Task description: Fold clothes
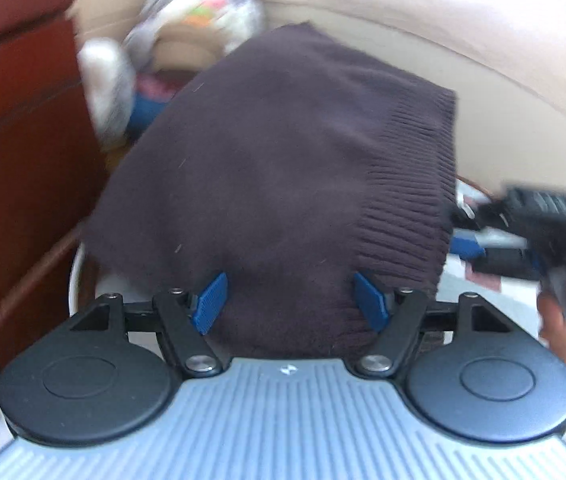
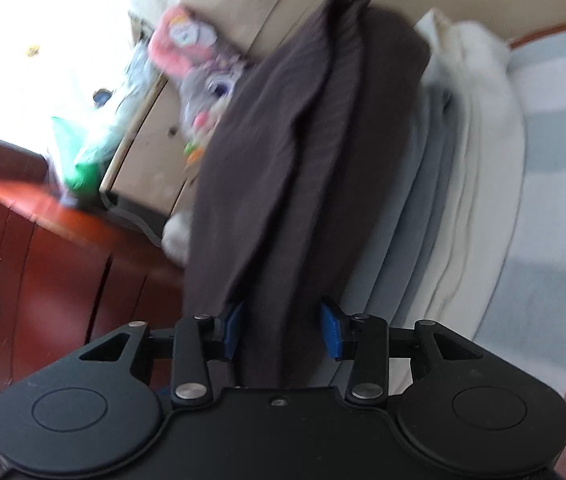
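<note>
Landmark: knit garment (image 2: 307,168) — lies between the fingers of the right claw (image 2: 283,330) and of the left claw (image 1: 291,306). Stuffed toy (image 2: 203,92) left of it, behind. Folded pile (image 2: 463,184) right of it, on the bed (image 2: 563,128). Wooden cabinet (image 2: 55,264) far left.

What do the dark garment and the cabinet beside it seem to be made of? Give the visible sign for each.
Dark garment: looks like knitted yarn, matte and soft, with a ribbed band along one edge; the fibre cannot be told.
Cabinet: seems to be reddish-brown wood or veneer with a glossy finish, showing panel seams and sheen.
</note>
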The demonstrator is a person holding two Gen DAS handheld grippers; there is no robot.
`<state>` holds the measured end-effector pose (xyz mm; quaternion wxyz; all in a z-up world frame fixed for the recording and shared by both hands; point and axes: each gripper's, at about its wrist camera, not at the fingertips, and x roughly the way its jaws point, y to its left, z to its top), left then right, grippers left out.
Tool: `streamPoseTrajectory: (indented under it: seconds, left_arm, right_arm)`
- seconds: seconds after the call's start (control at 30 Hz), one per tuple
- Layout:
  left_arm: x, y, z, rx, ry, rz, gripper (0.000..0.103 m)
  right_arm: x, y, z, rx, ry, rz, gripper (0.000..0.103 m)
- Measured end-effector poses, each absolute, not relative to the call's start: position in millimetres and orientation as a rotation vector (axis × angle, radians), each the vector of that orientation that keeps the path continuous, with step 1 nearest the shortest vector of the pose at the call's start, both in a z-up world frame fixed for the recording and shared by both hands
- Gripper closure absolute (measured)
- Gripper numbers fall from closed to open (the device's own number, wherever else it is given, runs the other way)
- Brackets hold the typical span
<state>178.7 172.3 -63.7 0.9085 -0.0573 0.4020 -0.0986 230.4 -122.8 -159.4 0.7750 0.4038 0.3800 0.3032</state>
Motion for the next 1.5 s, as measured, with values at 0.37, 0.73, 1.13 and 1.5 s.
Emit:
streamPoseTrajectory:
  seconds: [0.37,0.73,1.13,1.5]
  left_arm:
    - [138.3,169.2,-45.5,-0.205,0.966,-0.190,0.033]
    - [95.4,99.3,-4.3,-0.064,0.979,-0.207,0.017]
    - [60.3,17.6,22.2,0.150,0.967,-0.256,0.007]
    - [37.6,-27.1,44.8,0.314,0.958,-0.198,0.003]
  right_arm:
    - [156.7,-101.2,-109.8,0.670,0.876,0.843,0.056]
    - [91.0,-141.9,-59.4,0.367,0.713,0.476,0.049]
    - [34.5,-190.0,-15.2,0.227,0.726,0.305,0.046]
    - [-7.8,-212.4,7.2,0.196,0.722,0.242,0.038]
